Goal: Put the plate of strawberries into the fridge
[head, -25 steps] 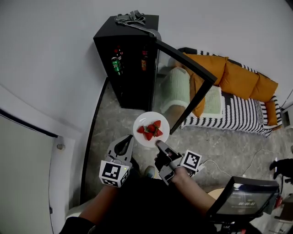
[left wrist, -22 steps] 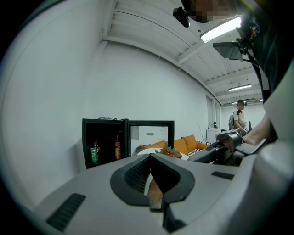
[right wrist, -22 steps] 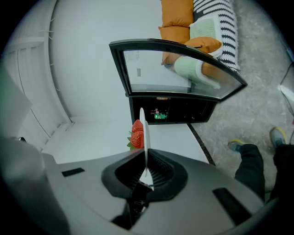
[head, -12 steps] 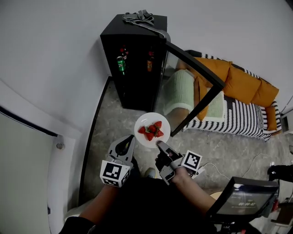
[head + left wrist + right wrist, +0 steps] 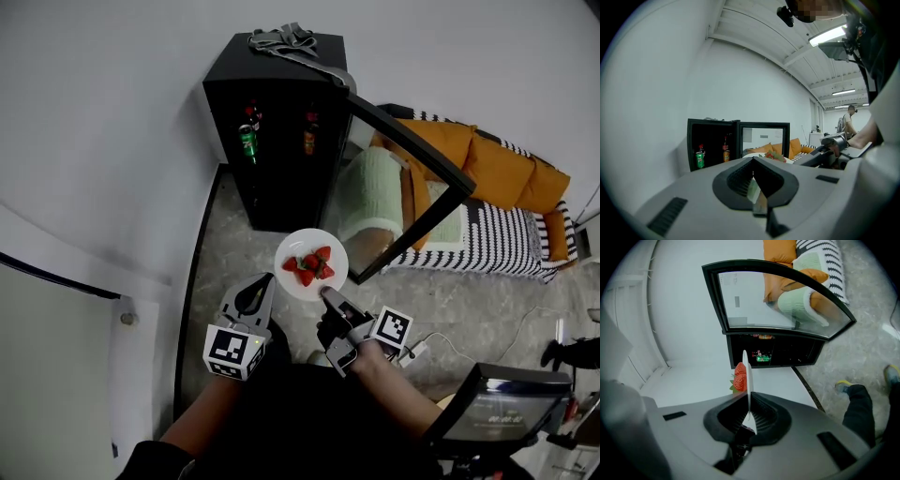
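A white plate (image 5: 292,280) with several strawberries (image 5: 309,265) is held above the floor in front of the black fridge (image 5: 272,131). The fridge's glass door (image 5: 412,192) stands wide open to the right. My right gripper (image 5: 325,293) is shut on the plate's near rim. In the right gripper view the plate (image 5: 746,376) shows edge-on between the jaws, with a strawberry (image 5: 739,377) on its left face. My left gripper (image 5: 265,281) is just left of the plate, apart from it, jaws together on nothing. The left gripper view shows the fridge (image 5: 712,145) ahead.
Inside the fridge stand a green can (image 5: 247,142) and bottles. A grey bundle (image 5: 281,39) lies on top. A striped sofa with orange cushions (image 5: 487,164) is to the right. A white wall (image 5: 112,141) runs along the left. A screen (image 5: 497,408) sits at lower right.
Both hands and the plate have come a little nearer to the fridge. The right gripper's hold on the plate is the same.
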`<state>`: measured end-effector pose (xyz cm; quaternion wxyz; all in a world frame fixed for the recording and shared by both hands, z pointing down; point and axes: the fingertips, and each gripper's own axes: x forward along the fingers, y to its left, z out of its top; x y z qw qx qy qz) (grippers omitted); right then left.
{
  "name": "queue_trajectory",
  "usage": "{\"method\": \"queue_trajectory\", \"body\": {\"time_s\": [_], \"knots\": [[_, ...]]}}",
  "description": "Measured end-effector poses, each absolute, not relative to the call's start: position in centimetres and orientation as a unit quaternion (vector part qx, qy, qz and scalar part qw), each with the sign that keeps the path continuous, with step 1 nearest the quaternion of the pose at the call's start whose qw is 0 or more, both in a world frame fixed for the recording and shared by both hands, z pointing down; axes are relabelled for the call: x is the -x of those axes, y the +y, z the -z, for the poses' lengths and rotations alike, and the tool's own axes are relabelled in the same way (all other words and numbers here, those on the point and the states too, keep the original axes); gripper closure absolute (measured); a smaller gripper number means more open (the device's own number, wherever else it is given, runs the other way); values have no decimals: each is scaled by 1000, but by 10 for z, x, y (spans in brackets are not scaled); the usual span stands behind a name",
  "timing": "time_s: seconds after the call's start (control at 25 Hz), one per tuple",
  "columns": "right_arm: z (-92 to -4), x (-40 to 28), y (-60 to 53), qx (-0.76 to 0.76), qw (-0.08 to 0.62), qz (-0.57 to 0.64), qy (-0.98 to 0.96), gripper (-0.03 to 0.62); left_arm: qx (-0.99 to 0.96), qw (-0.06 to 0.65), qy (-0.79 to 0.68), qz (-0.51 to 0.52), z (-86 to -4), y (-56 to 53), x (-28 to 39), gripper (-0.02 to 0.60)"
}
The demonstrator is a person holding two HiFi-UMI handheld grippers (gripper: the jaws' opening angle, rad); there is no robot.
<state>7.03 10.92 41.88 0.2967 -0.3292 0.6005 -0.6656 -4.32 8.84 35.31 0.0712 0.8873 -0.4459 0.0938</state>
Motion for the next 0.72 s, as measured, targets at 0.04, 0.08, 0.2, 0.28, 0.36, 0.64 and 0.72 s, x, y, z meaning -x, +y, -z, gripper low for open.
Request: {"method": "queue_trajectory", "body": {"time_s": [0.04, 0.08, 0.2, 0.28, 0.36, 0.64, 0.72], "knots": [[-419, -68, 104, 330, 298, 666, 599, 576, -889, 70, -443, -94, -353, 83, 45, 575], [-419, -65, 100, 330, 300, 666, 598, 576, -890, 69, -441, -94, -353, 77, 47, 575], [-423, -62, 90, 333, 299, 666, 596, 576, -892, 68, -437, -95, -354, 66, 50, 577], [-425, -61, 87, 336, 297, 667, 595, 576, -892, 67, -436, -96, -354, 63, 51, 575], [-429, -58, 79, 339, 295, 668, 593, 576, -893, 69, -433, -97, -357, 54, 52, 575], [-436, -52, 40, 343, 293, 673, 586, 576, -895, 80, -427, -104, -365, 17, 56, 577], [-433, -50, 34, 342, 291, 673, 588, 576, -894, 81, -429, -105, -364, 12, 58, 575]]}}
